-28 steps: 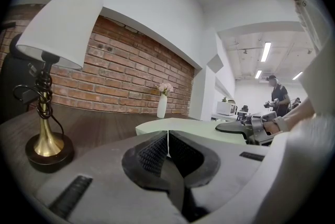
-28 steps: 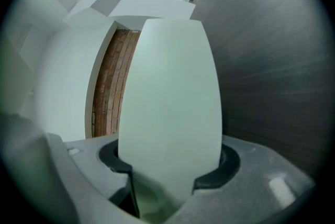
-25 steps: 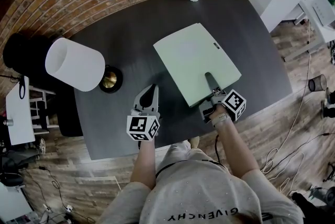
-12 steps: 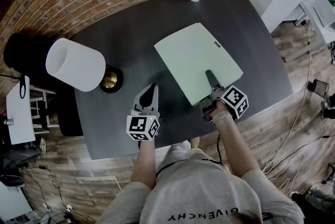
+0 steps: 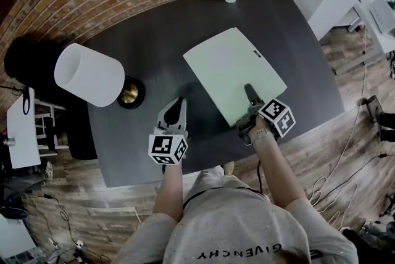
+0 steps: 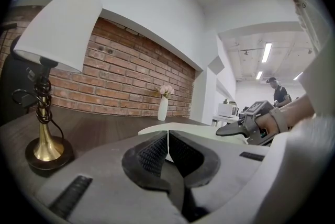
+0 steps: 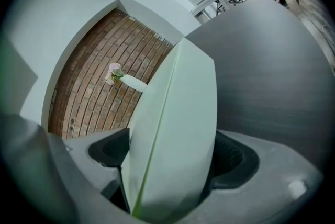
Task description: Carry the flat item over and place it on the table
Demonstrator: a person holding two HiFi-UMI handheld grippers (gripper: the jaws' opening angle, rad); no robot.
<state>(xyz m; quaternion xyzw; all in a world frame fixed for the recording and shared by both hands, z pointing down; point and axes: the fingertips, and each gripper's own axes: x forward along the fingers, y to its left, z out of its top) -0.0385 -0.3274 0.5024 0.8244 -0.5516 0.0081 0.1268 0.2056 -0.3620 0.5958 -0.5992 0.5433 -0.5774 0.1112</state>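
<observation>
Head view: pale green flat item (image 5: 233,71) lies flat on dark table (image 5: 154,34), right of centre, near corner close to the front rim. Right gripper (image 5: 249,92) jaws have just been opening and are now wide; item's edge sits between them, pads not clamping. Left gripper (image 5: 178,105) closed, empty, parked beside. Item looks light, thin, stiff, smooth, prob slippery; grab near edge, mid-span. Right gripper view shows the pad gap; head view shows only the top jaw.

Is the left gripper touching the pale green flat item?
Apart. The head view shows a strip of bare dark table between the left gripper and the flat item.
</observation>
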